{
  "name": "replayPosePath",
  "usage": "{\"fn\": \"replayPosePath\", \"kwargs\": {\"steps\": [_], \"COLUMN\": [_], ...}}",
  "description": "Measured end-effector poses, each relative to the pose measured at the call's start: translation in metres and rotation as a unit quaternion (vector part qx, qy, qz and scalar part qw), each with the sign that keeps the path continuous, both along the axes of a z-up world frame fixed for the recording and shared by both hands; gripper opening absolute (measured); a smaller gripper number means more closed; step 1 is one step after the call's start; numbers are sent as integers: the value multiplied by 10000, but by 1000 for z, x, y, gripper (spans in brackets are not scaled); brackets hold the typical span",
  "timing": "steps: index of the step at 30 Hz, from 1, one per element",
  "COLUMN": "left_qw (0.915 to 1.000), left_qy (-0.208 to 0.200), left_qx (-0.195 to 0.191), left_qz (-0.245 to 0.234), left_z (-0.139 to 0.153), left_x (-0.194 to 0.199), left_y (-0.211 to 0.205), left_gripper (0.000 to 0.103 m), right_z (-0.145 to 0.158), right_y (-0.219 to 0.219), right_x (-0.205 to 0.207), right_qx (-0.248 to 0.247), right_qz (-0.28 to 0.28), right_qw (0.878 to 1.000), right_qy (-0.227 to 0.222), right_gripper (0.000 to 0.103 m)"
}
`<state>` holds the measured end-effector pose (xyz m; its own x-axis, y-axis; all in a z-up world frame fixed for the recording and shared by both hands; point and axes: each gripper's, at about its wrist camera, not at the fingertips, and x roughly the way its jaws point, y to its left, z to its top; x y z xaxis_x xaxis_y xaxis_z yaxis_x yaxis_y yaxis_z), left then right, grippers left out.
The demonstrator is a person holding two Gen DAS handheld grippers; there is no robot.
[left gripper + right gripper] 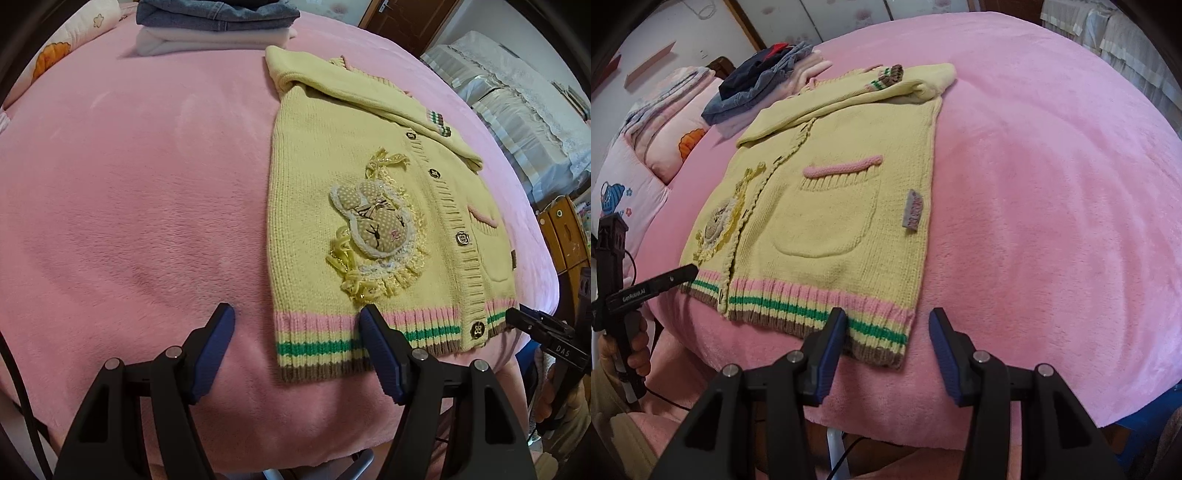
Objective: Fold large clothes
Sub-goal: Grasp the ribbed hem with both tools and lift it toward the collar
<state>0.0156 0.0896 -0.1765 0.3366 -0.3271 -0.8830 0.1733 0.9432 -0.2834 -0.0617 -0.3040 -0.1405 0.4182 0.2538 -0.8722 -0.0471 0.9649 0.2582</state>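
Left gripper (297,325) spread at one hem corner of cardigan (369,206), right gripper (888,328) spread at the other; neither grips. Cardigan flat on pink blanket (129,203), sleeves folded in. Likely next: pinch both corners, fold hem toward collar, away from folded stack (214,26)

Both views are evenly and softly lit, bright enough to read knit texture, with no hard shadows; only faint shading lies under the hem of the yellow cardigan (369,229) and in dents of the pink blanket (147,221). Fisheye distortion bulges the bed into a dome and bends the room at the edges, where dark vignette corners close in. A pale sheen shows on the blanket at right in the right wrist view. Focus is sharp centrally, softer toward the rims
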Motion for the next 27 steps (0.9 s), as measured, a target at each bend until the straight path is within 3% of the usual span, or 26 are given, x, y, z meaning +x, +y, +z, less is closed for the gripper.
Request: {"fn": "replayPosePath", "kwargs": {"steps": [3, 4, 5, 6, 7, 9, 13, 20, 27], "left_qw": [10000, 10000, 10000, 9999, 9998, 9993, 9993, 9954, 9813], "left_qy": [4, 13, 20, 29, 58, 161, 177, 28, -213], "left_qx": [-70, -48, -39, -73, -140, -288, -163, -940, -1855], "left_qz": [-33, -32, -39, -63, -101, -186, -283, -203, 475], "left_z": [-3, -4, -4, -3, -2, 1, 11, 61, 107], "left_x": [1, 1, 1, 0, 0, -1, -4, 3, 50], "left_y": [2, 2, 1, 1, -1, -4, -14, -10, 9], "left_gripper": [68, 63, 59, 49, 30, 13, 8, 7, 7], "right_z": [-2, -3, -3, -3, -2, 1, 13, 59, 105], "right_y": [4, 5, 6, 8, 10, 17, 24, 11, -20], "right_x": [2, 2, 3, 3, 3, 1, -1, 1, 43], "right_qx": [-35, -11, 38, 98, 102, -28, -27, 348, 894], "right_qz": [82, 115, 160, 221, 260, 341, 472, 304, -204], "right_qw": [10000, 9999, 9999, 9997, 9996, 9994, 9987, 9964, 9888], "right_qy": [20, 22, 38, 56, 49, -17, -170, -710, -1178], "right_gripper": [46, 39, 27, 20, 13, 12, 11, 10, 10]}}
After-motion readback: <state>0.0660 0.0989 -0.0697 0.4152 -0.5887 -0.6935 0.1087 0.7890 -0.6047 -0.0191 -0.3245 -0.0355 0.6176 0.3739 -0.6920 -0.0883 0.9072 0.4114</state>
